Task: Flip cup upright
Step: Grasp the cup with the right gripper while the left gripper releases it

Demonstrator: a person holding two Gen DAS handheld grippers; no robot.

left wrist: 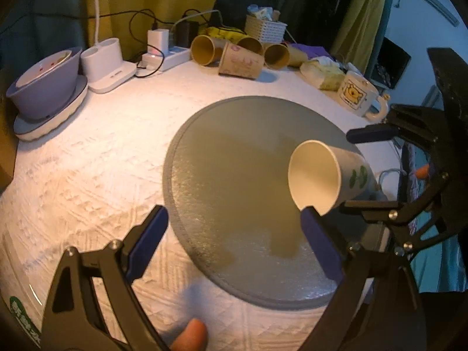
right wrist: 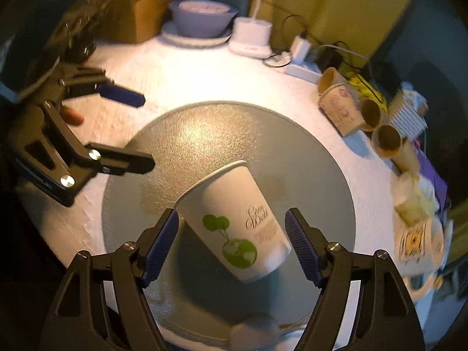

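Grey mat on white tablecloth

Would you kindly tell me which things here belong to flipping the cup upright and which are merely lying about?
Job in hand: white paper cup on its side; grey round mat; right gripper; left gripper.

Lying about: brown paper cups; bear mug; purple bowl; power strip; white basket.

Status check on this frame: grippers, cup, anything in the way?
Left gripper open, empty. Right gripper open, jaws straddling the white paper cup; contact unclear. Cup tilted on its side over the grey round mat, not upright. Nothing in the way.
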